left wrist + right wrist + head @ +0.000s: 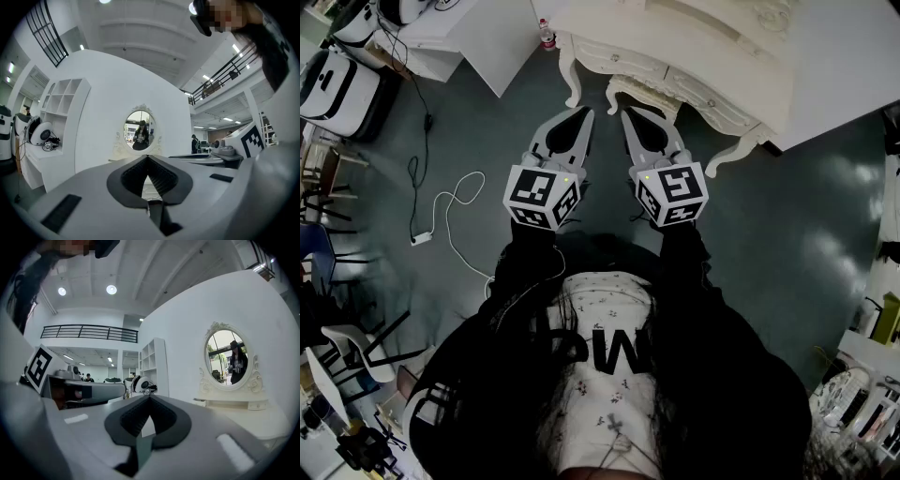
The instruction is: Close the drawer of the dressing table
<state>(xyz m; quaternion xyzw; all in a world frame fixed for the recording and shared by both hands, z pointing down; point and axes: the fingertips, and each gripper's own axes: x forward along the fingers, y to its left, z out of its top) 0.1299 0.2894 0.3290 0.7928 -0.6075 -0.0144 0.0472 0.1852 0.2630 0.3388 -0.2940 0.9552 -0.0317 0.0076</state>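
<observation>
The cream dressing table [703, 47] stands ahead of me at the top of the head view, with small knobs on its drawer fronts [619, 61]. A cream part [645, 94] juts out under its front edge; I cannot tell whether it is the drawer. My left gripper [582, 116] and right gripper [629, 116] hang side by side just short of the table, both shut on nothing. In the left gripper view the jaws meet at the left gripper's tip [148, 157], below the oval mirror [139, 130]. The right gripper's tip [150, 397] points left of the mirror [229, 357].
A white cable with an adapter [441, 211] lies on the dark floor to my left. White machines [337, 84] and chairs [356, 342] stand along the left side. A white shelf unit [58, 112] stands left of the dressing table. A small bottle [546, 36] stands by the table's left leg.
</observation>
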